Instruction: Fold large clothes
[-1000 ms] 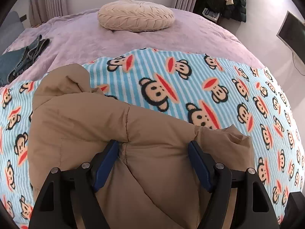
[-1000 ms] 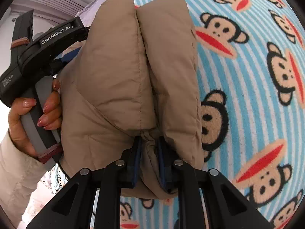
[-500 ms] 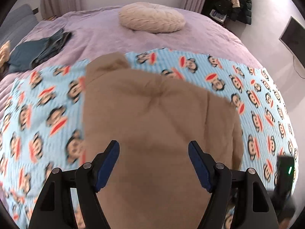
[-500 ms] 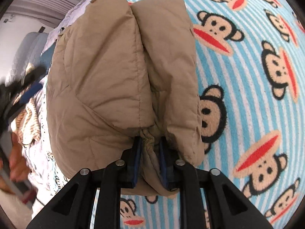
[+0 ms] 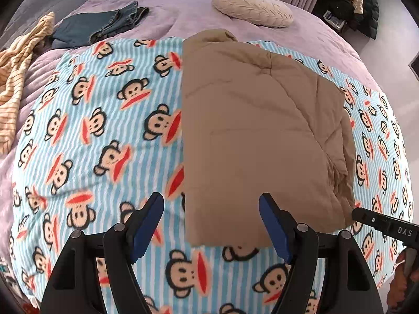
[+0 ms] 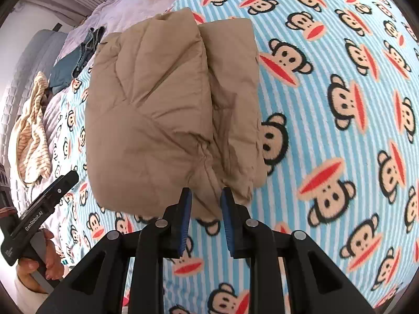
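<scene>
A tan puffy jacket (image 5: 256, 136) lies folded into a thick rectangle on the monkey-print blanket (image 5: 104, 130). My left gripper (image 5: 210, 222) hovers over the jacket's near edge, which shows between its blue pads untouched, and its jaws are opening wide. In the right wrist view the jacket (image 6: 157, 110) rests with its near corner just beyond my right gripper (image 6: 206, 209). That gripper's jaws are opening, and the pads stand off the fabric. The right gripper's black body (image 5: 387, 227) shows at the lower right of the left view. A hand holds the left gripper (image 6: 39, 209) at the left.
The blanket covers a lilac bedspread (image 5: 183, 13). A cream round pillow (image 5: 251, 6) lies at the far side. Folded jeans (image 5: 99, 26) and a yellow striped garment (image 5: 18, 73) sit at the far left. Dark clothes (image 5: 351, 2) are piled beyond the bed's right corner.
My left gripper pulled back off the jacket, so the whole folded jacket now shows. My right gripper's jaws parted from the pinched corner and rose away from it.
</scene>
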### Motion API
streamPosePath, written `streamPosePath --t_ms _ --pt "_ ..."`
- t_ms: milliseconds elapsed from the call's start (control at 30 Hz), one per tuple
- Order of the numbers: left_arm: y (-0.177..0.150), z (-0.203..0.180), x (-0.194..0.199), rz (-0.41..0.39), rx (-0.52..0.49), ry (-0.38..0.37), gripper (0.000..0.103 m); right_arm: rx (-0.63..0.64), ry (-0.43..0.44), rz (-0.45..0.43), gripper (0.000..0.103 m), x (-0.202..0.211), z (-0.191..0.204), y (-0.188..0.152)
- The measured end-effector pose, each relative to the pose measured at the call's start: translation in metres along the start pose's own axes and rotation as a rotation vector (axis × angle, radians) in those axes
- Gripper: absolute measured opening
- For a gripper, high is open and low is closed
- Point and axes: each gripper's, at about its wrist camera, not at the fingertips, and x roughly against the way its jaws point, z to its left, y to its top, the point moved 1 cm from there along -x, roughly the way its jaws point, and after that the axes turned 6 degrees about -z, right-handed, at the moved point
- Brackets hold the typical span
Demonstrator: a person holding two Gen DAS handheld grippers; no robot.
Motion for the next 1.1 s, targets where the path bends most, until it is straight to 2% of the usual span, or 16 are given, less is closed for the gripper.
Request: streamPosePath --t_ms 33,67,400,467,533,733,767,1100 --pt "-0.001 0.0 0.003 0.002 0.001 0.001 0.094 -0.001 0.0 -0.001 0.029 0.003 0.001 -0.003" --pt "-0.003 0.0 0.008 -0.007 0.005 0.002 0.097 -0.004 0.001 -0.002 0.03 0.006 0.002 -0.006" --pt "-0.016 -0.001 0.039 -0.041 0.007 0.013 0.097 -0.014 0.009 -0.025 0.034 0.031 0.007 -0.032" --pt "-0.018 -0.002 0.044 -0.046 0.002 0.029 0.097 -0.002 0.001 -0.039 0.039 0.037 0.011 -0.034" --pt "-0.02 -0.003 0.05 -0.053 -0.005 0.04 0.097 0.013 -0.007 -0.057 0.049 0.043 0.015 -0.035" --pt "-0.027 -0.005 0.061 -0.067 -0.01 0.044 0.098 0.031 -0.031 -0.092 0.053 0.059 0.02 -0.039" --pt "-0.028 -0.005 0.063 -0.071 -0.013 0.053 0.103 0.032 -0.036 -0.097 0.053 0.062 0.021 -0.039" --pt "-0.032 -0.006 0.084 -0.102 -0.02 0.045 0.103 0.041 -0.056 -0.156 0.056 0.083 0.029 -0.046"
